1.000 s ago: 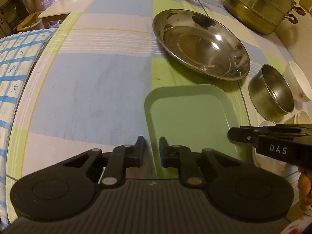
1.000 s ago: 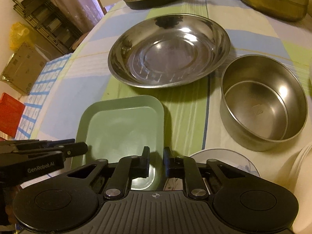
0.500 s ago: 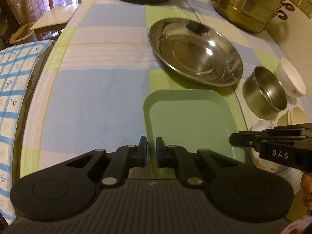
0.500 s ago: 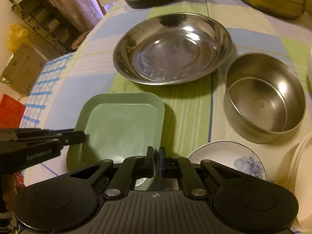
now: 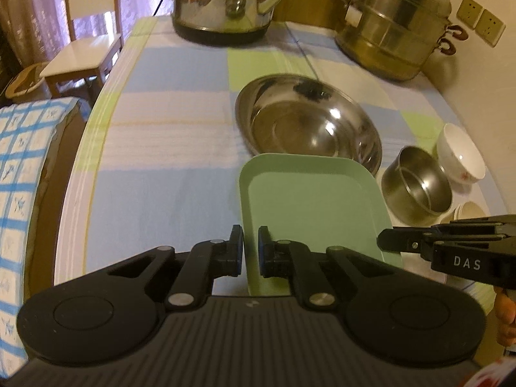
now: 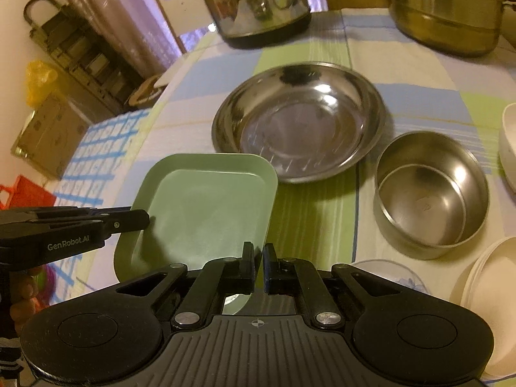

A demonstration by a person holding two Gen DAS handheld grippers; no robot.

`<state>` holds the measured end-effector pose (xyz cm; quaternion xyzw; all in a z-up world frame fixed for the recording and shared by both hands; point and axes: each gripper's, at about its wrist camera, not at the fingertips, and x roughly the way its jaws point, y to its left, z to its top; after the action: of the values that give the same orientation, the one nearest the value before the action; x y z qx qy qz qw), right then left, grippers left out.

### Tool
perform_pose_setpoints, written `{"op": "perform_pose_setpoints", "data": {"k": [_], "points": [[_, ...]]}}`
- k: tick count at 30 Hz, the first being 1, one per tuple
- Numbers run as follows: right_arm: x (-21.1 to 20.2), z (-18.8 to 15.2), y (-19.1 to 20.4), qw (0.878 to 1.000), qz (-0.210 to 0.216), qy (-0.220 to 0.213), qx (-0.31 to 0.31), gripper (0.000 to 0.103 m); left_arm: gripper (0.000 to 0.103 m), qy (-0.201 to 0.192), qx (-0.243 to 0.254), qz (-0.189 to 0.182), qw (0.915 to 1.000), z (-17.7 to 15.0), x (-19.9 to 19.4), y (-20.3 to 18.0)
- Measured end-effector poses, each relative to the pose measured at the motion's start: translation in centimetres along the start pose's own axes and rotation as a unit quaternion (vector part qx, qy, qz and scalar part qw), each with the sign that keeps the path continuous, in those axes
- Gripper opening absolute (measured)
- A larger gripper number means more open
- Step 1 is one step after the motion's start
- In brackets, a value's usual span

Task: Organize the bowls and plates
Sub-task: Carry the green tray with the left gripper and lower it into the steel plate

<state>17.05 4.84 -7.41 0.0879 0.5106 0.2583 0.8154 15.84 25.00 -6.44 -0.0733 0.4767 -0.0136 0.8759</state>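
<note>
My left tool (image 5: 246, 246) is clamped on the near left rim of the green plate (image 5: 309, 206), which looks lifted, its far edge overlapping the wide steel dish (image 5: 306, 122). My right tool (image 6: 258, 262) pinches the plate's near right corner, though its tips hide the contact. Right again, the steel bowl (image 6: 430, 193) sits on the worktop (image 5: 167, 148).
</note>
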Motion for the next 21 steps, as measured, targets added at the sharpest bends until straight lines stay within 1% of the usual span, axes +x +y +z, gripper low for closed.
{"op": "perform_pose_setpoints", "data": {"k": [9, 16, 21], "points": [[-0.2, 2.9, -1.3, 0.999, -0.027, -0.036, 0.027, 0.005, 0.008, -0.030, 0.021, -0.019, 0.9992, 3.9, 2.6, -1.1], [0.7, 5.1, -2.4, 0.996, -0.055, -0.054, 0.042, 0.005, 0.009, -0.031, 0.041, -0.030, 0.9982, 6.5, 5.5, -1.5], [1.9, 6.6, -3.2, 0.994, -0.071, -0.056, 0.053, 0.005, 0.009, -0.029, 0.050, -0.032, 0.9978, 8.2, 7.6, -1.8]]}}
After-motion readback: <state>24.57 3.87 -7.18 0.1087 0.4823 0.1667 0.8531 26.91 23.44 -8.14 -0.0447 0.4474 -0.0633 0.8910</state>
